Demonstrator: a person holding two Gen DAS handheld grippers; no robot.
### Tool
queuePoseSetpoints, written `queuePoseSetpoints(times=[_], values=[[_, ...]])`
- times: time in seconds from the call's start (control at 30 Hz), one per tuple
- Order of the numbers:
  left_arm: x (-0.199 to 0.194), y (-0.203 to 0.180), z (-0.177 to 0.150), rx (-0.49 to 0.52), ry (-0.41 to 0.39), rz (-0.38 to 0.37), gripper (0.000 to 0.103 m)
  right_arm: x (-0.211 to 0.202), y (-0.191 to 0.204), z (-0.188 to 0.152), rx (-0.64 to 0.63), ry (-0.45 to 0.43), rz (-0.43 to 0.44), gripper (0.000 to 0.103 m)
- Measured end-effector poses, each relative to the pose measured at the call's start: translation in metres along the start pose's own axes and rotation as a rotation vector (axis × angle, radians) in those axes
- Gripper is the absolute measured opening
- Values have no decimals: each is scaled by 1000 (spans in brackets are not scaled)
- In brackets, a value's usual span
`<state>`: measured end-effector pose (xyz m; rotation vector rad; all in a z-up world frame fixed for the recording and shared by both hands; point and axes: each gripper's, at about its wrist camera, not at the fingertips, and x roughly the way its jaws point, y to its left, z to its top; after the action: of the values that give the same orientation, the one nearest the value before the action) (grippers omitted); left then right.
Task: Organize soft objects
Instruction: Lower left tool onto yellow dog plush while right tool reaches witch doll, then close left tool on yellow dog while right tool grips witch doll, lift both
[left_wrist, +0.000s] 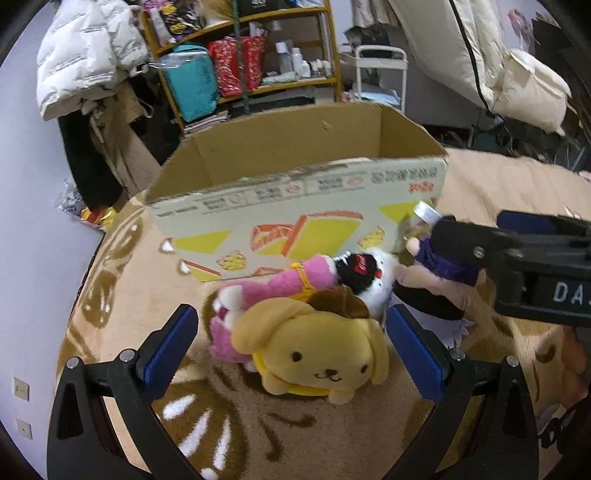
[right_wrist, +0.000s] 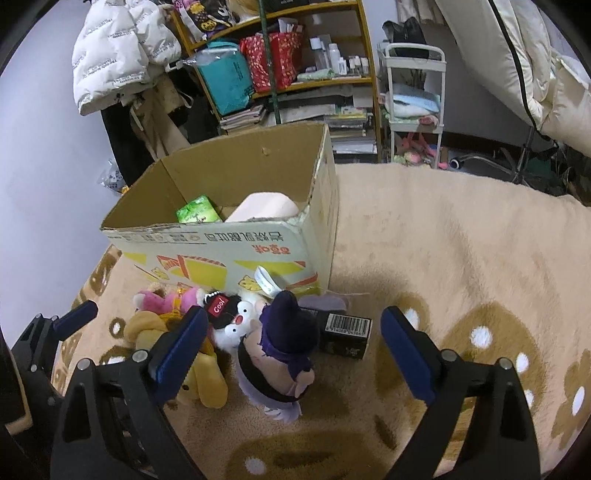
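pink plush (left_wrist: 258, 291): half hidden | box print (left_wrist: 280, 188): blurred

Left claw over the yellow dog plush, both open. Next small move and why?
Probably lower the left claw a little and close on the yellow dog plush. Its fingers already stand open on either side of the plush, which lies on the rug outside the cardboard box. The right claw is open too.
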<state>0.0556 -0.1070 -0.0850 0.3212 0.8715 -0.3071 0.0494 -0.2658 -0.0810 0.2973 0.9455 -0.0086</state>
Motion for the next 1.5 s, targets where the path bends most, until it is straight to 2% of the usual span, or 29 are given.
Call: queuePoseSetpoints(times=[0.23,0.37,0.67,0.87,1.0,1.13,1.17,1.27,1.5], values=[[14,-17,-2,68,44,-11,101,14,-1,-1,0,51,-12,99],[27,-21,-3,78,95,-18,101,21,-4,-3,10,76,-15,99],[44,-23,-8,99,150,29,101,35,0,-4,-6,118,-38,97],[46,-17,-10,89,160,36,95,33,-6,-4,7,123,-60,75],[46,-17,-11,97,164,44,92,29,-9,-5,20,124,-33,64],[43,-16,-13,85,163,47,90,26,-6,-7,9,124,0,49],[43,-16,-13,80,165,49,90,25,-4,-8,1,120,4,42],[42,-14,-15,72,172,59,88,21,0,-9,-13,109,9,38],[33,-11,-16,40,167,43,82,12,10,-8,-61,71,-13,36]])
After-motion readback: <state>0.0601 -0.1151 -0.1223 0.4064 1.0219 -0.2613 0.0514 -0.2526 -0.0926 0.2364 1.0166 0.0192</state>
